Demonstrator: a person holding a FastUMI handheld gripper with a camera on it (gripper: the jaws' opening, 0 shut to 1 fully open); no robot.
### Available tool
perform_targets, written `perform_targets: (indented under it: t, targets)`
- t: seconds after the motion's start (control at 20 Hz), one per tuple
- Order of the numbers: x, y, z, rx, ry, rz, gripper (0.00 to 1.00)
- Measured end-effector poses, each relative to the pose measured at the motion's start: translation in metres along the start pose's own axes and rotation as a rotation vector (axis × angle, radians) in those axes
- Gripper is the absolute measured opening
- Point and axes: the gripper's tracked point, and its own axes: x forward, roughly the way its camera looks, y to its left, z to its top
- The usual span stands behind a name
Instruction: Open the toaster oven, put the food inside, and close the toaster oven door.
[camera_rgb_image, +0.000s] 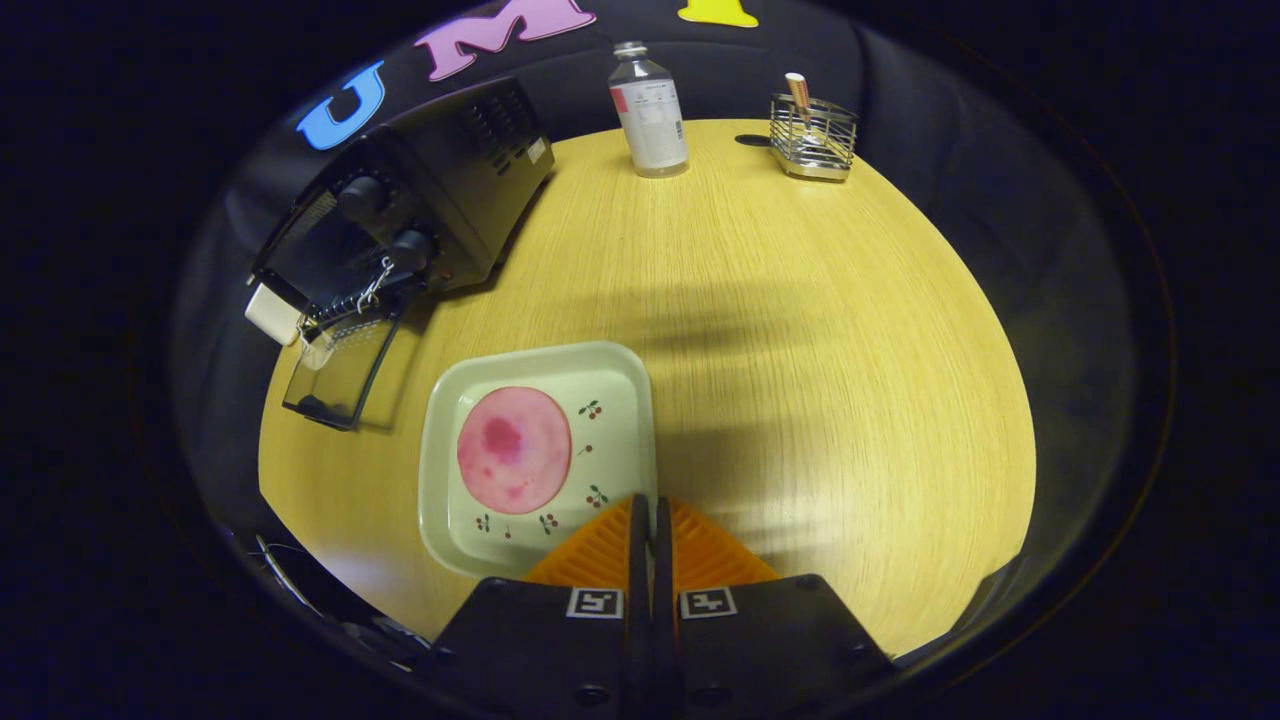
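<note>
Pressed together and gripping nothing, my gripper (650, 515) is hovering over the plate (440, 440) rim, risking nudging the pink food (514, 449), while the toaster oven (400, 215) is sitting far left, door (340, 370) down.

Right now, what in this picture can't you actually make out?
- Inside of the toaster oven: dark behind its dropped door.
- Near edge of the plate: covered by the closed gripper.
- Label on the bottle: too small to read.
- Thing standing in the wire rack: too small to identify.
</note>
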Motion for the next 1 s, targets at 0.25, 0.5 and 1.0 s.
perform_targets:
  t: [0.25, 0.5, 1.0]
  targets:
    - [-0.001, 0.015, -0.005, 0.268, 0.012, 0.089, 0.06]
    - [-0.02, 0.019, 0.001, 0.436, -0.074, 0.11, 0.06]
    - [-0.07, 0.035, -0.005, 0.694, -0.258, 0.076, 0.06]
